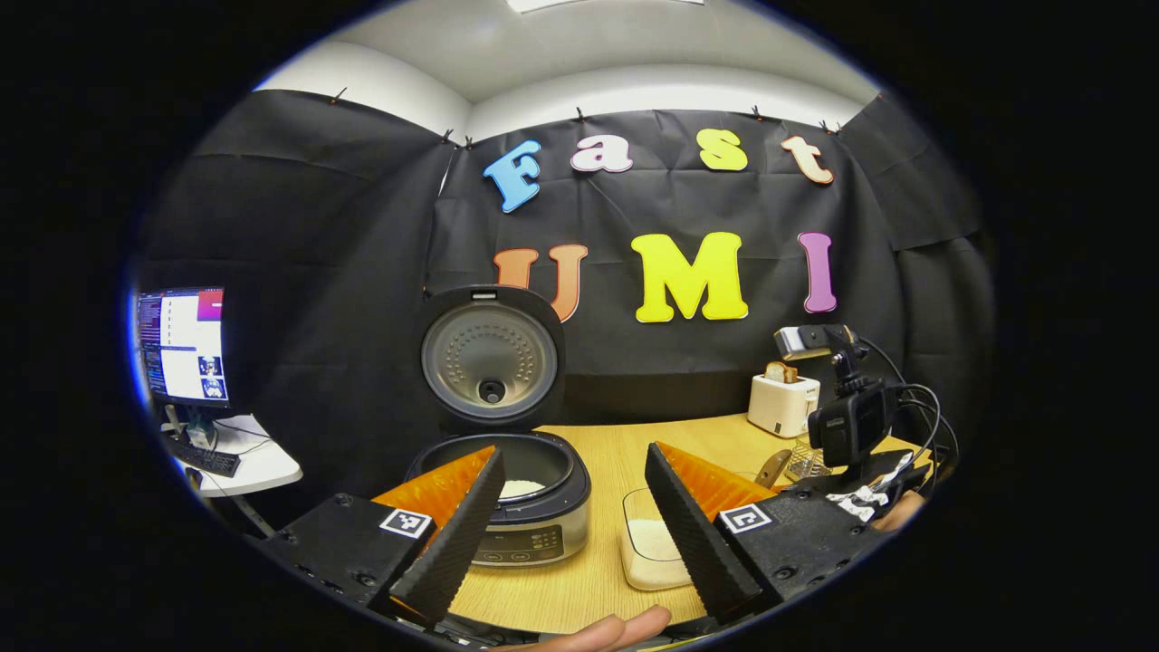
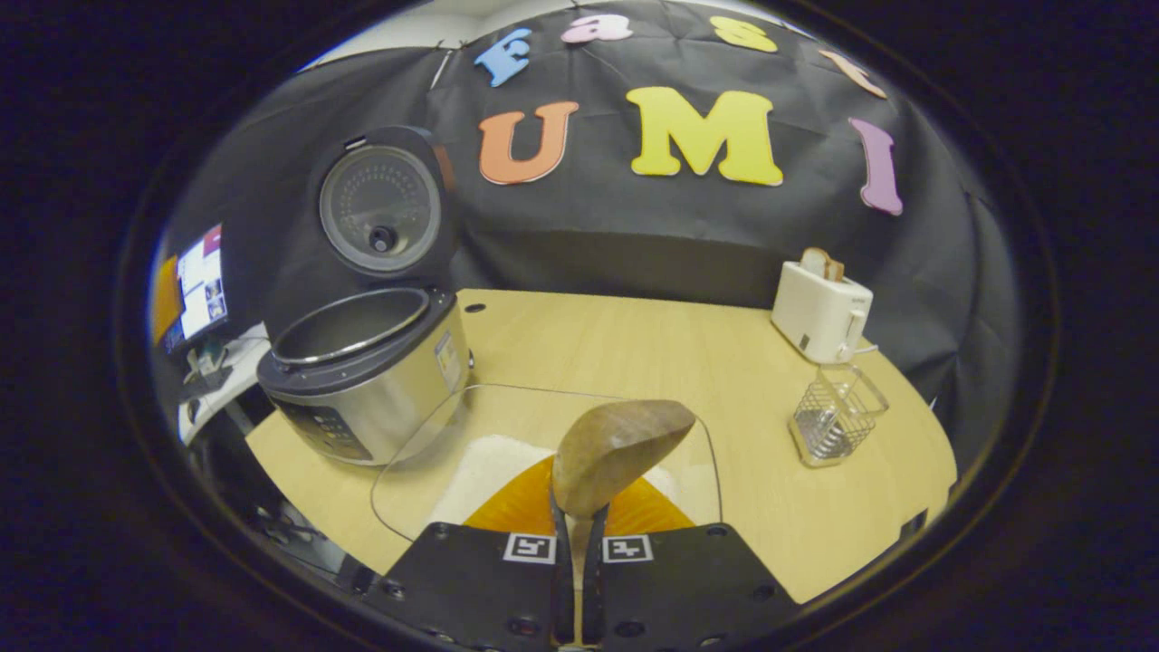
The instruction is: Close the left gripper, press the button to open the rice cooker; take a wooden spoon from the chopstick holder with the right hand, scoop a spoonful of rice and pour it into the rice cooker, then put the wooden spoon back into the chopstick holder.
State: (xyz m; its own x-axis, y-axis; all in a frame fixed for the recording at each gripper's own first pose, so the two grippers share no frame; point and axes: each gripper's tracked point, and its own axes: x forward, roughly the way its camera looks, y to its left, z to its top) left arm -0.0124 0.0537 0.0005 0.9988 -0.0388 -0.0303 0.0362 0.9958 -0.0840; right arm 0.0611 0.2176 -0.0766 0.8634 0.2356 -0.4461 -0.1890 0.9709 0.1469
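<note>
The right hand-held gripper is clamped on the wooden spoon by its thin handle, bowl hovering over the rice dish beside the open rice cooker. Spoon looks light and stiff, so it probably won't flex. The left hand-held gripper sits wide open.

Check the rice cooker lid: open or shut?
Open. The rice cooker's lid stands upright behind the pot, its inner plate facing the cameras, and some rice lies at the bottom of the pot.
</note>
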